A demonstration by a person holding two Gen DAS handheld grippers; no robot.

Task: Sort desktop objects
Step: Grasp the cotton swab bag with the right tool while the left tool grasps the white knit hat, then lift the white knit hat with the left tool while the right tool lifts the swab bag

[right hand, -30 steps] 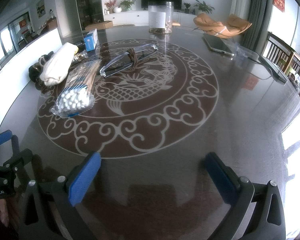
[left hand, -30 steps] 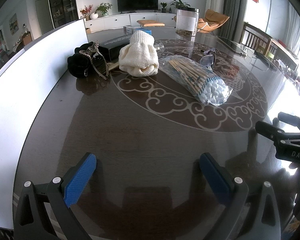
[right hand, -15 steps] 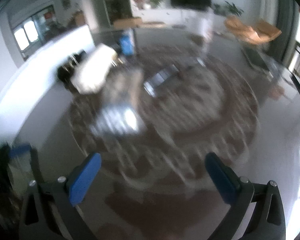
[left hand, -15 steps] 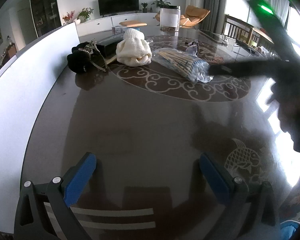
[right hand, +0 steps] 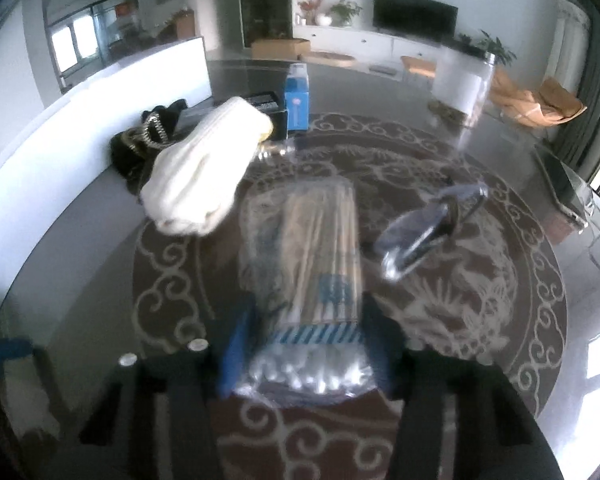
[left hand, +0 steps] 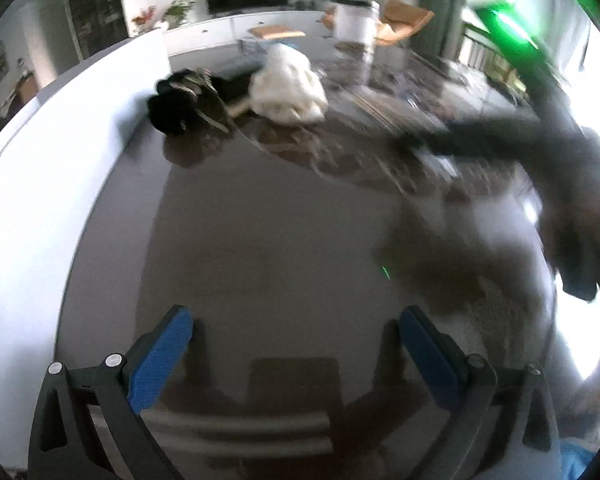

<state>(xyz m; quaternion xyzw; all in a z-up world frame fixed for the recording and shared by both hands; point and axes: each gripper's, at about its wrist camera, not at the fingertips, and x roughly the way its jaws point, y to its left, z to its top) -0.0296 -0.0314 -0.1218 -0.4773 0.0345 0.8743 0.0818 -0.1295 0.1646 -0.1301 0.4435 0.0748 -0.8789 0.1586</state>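
1. My right gripper (right hand: pixel 304 344) had swung away from the bare, patterned part of the table (right hand: pixel 480 320) it faced a second earlier and had come over the bag of cotton swabs (right hand: pixel 320 280). Its jaws, wide apart then, were closing, with the swab-head end of the bag between them.
2. The blue pads sat just beside the bag's two flanks, and the plastic looked bunched between them. Through the blur I could not tell whether they pressed yet; I judged them not yet clamped.
3. The bag still lay on the table, its stick end running straight out ahead of the jaws.
4. Ahead and left of the jaws lay the cream knitted hat (right hand: pixel 204 172), just beside the bag. The folded glasses (right hand: pixel 424 232) lay ahead and right, near it but apart.
5. My left gripper (left hand: pixel 296 356) had hardly shifted. Its jaws stood wide apart with nothing between them, over bare table. In its view the right-hand rig (left hand: pixel 540 152) now crossed well ahead and to the right of those jaws, as a dark blur.
6. For the sorting, I took this as the first pick under way, with no item moved yet. Since the grip sat at one end, I expected the long bag might droop or slip when lifted.
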